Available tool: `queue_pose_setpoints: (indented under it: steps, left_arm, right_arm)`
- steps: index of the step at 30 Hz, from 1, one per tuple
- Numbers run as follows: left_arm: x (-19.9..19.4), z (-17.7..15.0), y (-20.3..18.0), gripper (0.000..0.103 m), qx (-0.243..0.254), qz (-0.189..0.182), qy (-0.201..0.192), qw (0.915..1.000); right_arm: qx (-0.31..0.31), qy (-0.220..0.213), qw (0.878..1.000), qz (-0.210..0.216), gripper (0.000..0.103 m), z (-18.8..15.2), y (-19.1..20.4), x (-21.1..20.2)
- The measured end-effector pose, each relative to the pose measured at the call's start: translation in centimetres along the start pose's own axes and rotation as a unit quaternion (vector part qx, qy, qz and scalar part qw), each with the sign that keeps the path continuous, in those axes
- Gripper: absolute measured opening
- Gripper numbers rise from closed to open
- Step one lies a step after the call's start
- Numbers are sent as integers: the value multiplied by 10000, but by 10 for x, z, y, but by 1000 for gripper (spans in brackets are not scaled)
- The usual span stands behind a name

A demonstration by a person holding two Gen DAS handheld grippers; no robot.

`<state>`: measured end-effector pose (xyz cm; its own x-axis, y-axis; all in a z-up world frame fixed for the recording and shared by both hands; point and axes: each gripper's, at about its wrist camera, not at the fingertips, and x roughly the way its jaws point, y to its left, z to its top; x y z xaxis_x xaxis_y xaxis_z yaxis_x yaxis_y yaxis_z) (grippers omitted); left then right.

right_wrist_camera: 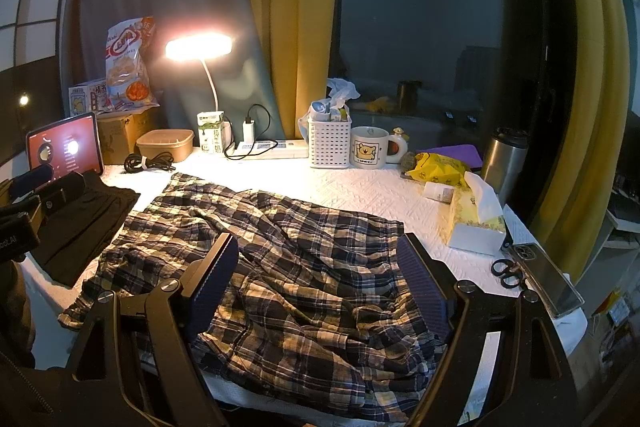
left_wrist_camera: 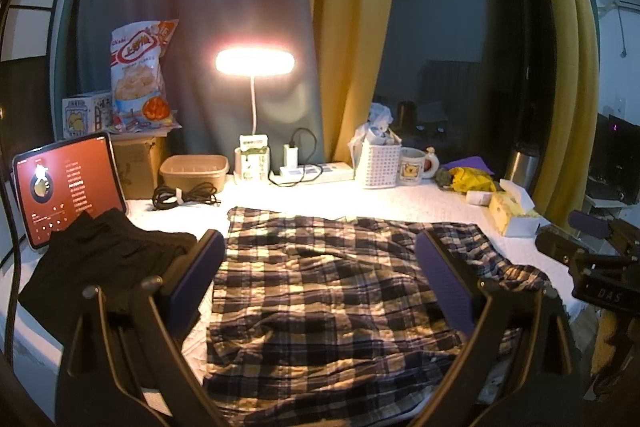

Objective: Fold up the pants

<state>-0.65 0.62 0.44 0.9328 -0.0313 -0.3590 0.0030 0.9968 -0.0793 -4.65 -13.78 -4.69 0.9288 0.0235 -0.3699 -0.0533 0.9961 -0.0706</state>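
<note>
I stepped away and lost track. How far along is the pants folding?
Done: the black garment lies folded on the left. In hand: nothing yet; the left gripper and right gripper are both open above the plaid pants, gripping nothing. Left: the plaid pants are still spread out and wrinkled on the table, so all their folds remain.
</note>
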Motion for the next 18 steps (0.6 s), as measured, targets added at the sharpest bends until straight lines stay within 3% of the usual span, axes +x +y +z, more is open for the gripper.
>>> queue_pose_setpoints:
  steps: [18]
  left_arm:
    - [-1, -2, -1, 97, -6, 4, -4, 10000]
  right_arm:
    - [-1, 0, 10000, -2, 84, 1, 1, 1]
